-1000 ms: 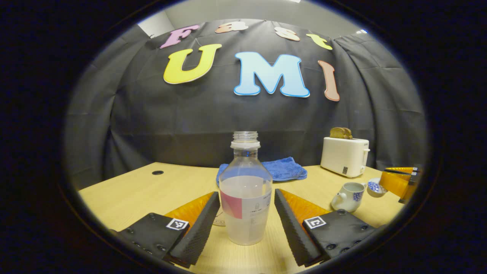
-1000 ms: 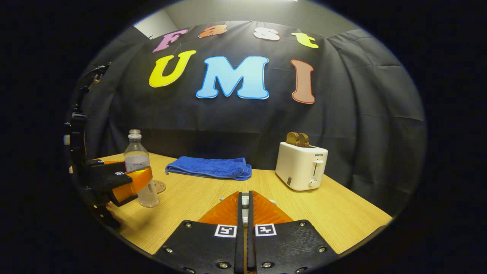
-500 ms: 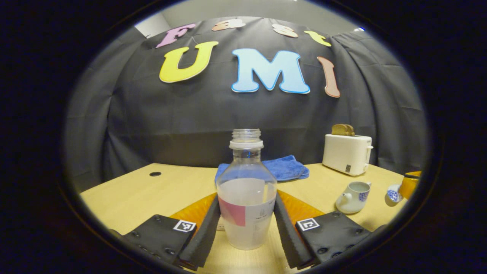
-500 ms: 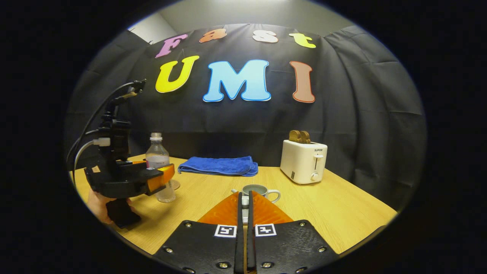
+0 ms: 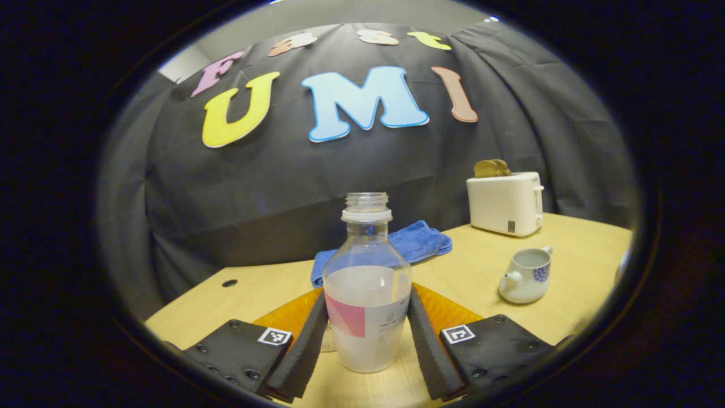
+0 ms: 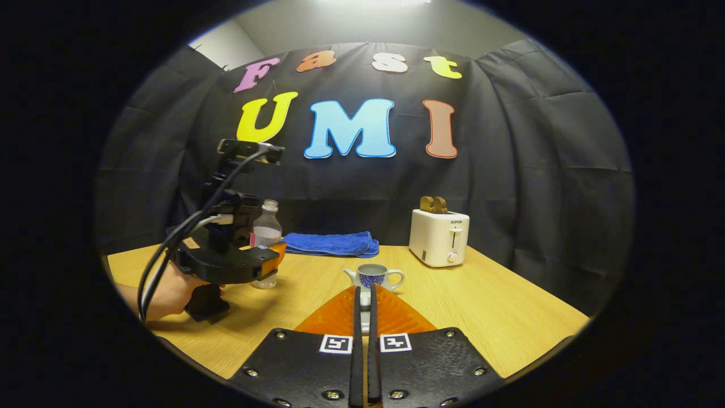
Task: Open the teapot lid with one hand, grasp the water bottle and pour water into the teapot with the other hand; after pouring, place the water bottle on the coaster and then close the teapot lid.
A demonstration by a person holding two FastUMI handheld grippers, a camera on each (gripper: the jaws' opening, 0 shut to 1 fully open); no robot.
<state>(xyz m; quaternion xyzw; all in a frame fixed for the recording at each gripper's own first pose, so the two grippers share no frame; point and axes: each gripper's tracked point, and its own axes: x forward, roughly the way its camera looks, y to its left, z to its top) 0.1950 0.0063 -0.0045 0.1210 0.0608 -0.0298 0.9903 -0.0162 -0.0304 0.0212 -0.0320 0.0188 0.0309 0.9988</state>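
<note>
**Clear bottle gripped, teapot uncovered**

Clear plastic bottle (image 5: 367, 294), uncapped and part full of water, sits upright between the left gripper's (image 5: 367, 345) jaws; both pads press its lower sides. In the left gripper view the horizon is tilted. In the right gripper view the bottle (image 6: 266, 238) shows beside the left gripper (image 6: 266, 266), with a hand (image 6: 164, 294) on the gripper's grip; cannot tell whether the bottle's base touches the tabletop (image 6: 481, 306).

Teapot (image 5: 525, 275), white with blue pattern, stands on the tabletop with no lid on, well right of the bottle. In the right gripper view it stands (image 6: 374, 276) just ahead of the right gripper (image 6: 365, 300).

Right jaws nearly closed, pinching a small white piece (image 6: 365, 299) at the tips; too little of it shows to identify.

Behind: blue towel (image 6: 331, 243), white toaster (image 6: 439, 238) with two slices of toast (image 6: 433, 204) standing up from it.
</note>
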